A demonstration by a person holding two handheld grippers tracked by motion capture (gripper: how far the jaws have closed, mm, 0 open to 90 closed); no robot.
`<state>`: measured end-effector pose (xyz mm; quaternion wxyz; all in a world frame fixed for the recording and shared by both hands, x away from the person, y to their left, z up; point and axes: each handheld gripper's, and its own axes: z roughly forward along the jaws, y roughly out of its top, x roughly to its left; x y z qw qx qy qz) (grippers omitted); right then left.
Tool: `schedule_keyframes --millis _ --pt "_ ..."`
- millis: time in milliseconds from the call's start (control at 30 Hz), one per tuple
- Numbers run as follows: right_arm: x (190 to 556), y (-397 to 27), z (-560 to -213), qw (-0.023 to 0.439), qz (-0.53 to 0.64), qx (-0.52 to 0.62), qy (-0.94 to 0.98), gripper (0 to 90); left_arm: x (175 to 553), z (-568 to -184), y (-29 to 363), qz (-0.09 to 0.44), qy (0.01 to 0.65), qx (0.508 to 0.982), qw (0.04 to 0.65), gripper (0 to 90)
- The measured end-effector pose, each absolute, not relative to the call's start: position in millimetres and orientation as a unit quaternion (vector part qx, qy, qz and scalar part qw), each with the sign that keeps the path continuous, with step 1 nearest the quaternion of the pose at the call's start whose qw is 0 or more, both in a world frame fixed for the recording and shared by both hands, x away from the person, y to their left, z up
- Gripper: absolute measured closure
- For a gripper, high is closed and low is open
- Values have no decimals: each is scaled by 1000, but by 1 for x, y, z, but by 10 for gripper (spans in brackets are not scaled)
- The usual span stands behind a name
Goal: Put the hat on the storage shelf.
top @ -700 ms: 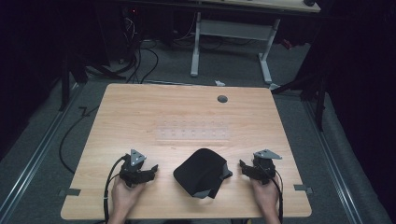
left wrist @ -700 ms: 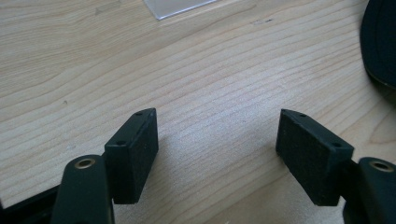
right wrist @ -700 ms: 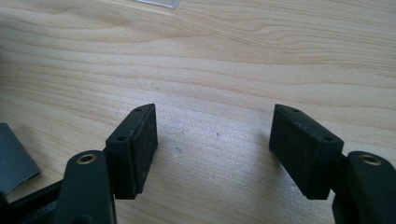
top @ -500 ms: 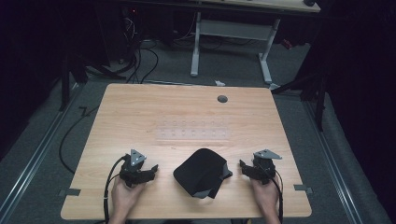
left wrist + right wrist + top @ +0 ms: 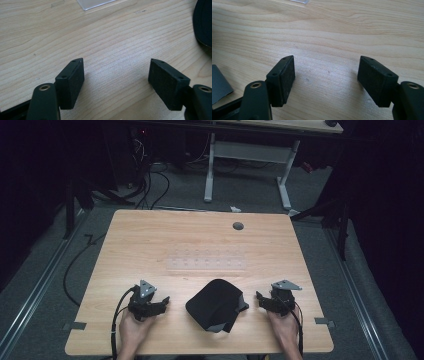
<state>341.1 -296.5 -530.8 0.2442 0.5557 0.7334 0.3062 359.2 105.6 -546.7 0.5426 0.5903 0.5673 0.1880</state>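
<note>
1. The room is lying dark around a light wooden table (image 5: 150, 245), with cables trailing over the grey floor (image 5: 60, 270) and the white legs of a second desk (image 5: 210, 170) standing behind it.
2. A black cap (image 5: 215, 305) is sitting near the table's front edge, between the two hands, touching neither tool.
3. A clear sheet (image 5: 207, 264) is lying flat at mid-table, beyond the cap, and a small round grey grommet (image 5: 238, 226) is showing near the far edge.
4. The person's left hand (image 5: 131, 330) is holding the left tool (image 5: 162, 302) low over the wood, just left of the cap and pointing toward it.
5. In the left gripper view the left tool (image 5: 116, 75) is standing with its jaws spread wide, gripping nothing, bare wood between the pads and the cap's dark edge (image 5: 203, 22) at the upper right.
6. The right hand (image 5: 285, 327) is holding the right tool (image 5: 260, 299) just right of the cap, aimed back at it.
7. In the right gripper view the right tool (image 5: 327, 72) is likewise gaping wide and empty, with a corner of dark fabric (image 5: 219, 82) at the left.
</note>
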Motion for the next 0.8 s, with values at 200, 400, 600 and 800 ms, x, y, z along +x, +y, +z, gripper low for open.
schedule_keyframes --millis 200,400,600,800 --pt "340 -296 -531 247 307 557 731 341 359 -547 105 188 568 589 543 292" --pt "335 -298 -530 231 332 559 723 406 359 -547 105 188 568 589 543 290" --pt "322 -298 -522 225 355 551 721 440 359 -547 105 188 569 589 543 290" --pt "307 -298 -511 210 392 533 720 451 359 -547 105 188 569 589 543 290"
